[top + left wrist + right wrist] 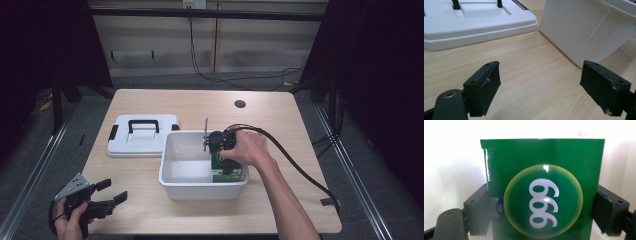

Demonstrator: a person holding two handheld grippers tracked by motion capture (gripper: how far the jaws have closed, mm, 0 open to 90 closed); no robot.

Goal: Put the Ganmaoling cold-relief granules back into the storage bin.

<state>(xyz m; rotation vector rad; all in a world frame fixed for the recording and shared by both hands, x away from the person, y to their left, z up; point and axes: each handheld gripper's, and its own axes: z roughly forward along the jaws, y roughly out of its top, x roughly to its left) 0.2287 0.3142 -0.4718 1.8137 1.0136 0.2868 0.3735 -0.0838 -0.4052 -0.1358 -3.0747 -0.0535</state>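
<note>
High view: my right gripper (226,161) reaches down into the white bin (172,181) at its right end, where I hold a green box (218,161). A second green box (226,178) lies flat on the bin floor just below it, against the near wall.

Right gripper view: my jaws are clamped on the two side faces of the green box (544,187), one pad on each side. Its front, with a yellow-rimmed disc and white numerals, faces the camera. The bin's white wall stands behind it.

Left gripper view: my left gripper (540,86) has its jaws wide apart with nothing between them. They hang over the wooden table (529,65) near the bin's outer wall (579,27). The white lid (476,25), with its black handle, lies on the table beside the bin.

Step in hand, as I judge it: the green box is gripped inside the bin, either being set down or being lifted; I cannot tell which. The next move calls for a straight vertical path, so that the box clears the bin wall and the box below. My left gripper (107,196) rests idle at the table's near left corner.
</note>
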